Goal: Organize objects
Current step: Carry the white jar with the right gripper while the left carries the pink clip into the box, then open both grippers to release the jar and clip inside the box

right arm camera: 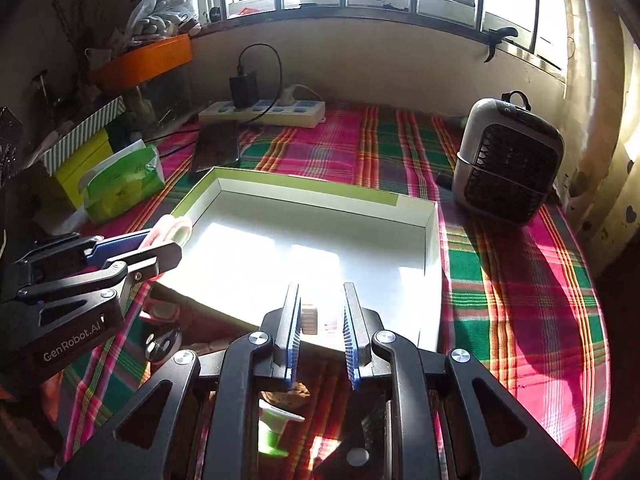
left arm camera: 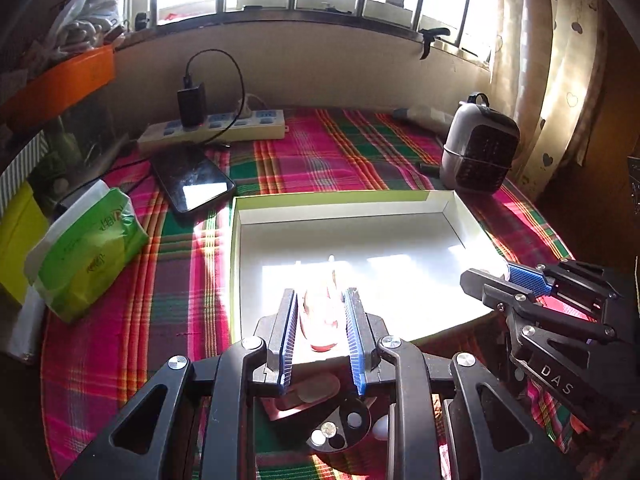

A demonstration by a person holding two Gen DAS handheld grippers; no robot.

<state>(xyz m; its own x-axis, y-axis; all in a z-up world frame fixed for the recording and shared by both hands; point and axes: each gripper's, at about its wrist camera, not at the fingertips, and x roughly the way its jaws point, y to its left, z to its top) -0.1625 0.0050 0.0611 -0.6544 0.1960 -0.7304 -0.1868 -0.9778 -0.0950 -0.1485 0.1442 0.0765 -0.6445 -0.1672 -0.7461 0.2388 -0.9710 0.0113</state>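
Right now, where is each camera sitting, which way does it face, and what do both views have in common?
Left wrist: on the left hand-held gripper, facing the window over the white box; its fingers grip a pink item, and the right hand-held gripper enters at right.
Right wrist: on the right hand-held gripper, facing the same way; a small pale item sits between its fingers, and the left hand-held gripper enters at left.
Shared: box, heater, power strip, tissue pack, plaid cloth.
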